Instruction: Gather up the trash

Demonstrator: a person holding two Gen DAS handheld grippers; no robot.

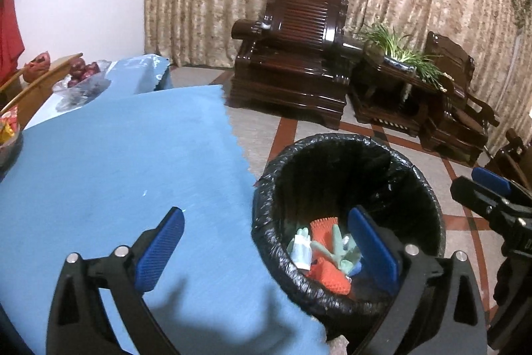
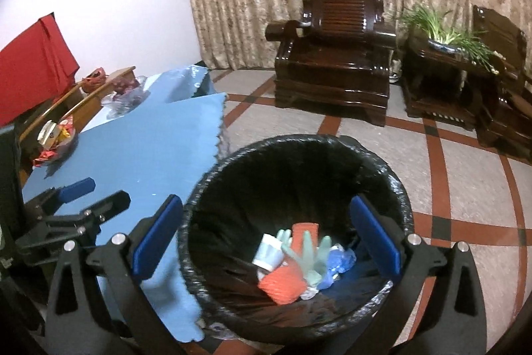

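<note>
A round bin lined with a black bag stands on the floor beside a table with a blue cloth. At its bottom lies trash: an orange glove, a pale green glove, a white cup and blue crumpled plastic. My left gripper stands open over the table's edge and the bin's rim, nothing between its blue pads. My right gripper hangs open above the bin's mouth, empty. Each gripper shows at the edge of the other's view.
A dish of wrapped sweets and a plastic bag of dark fruit sit at the far end of the table. Dark wooden armchairs and a side table with a green plant stand before the curtain. Tiled floor lies between.
</note>
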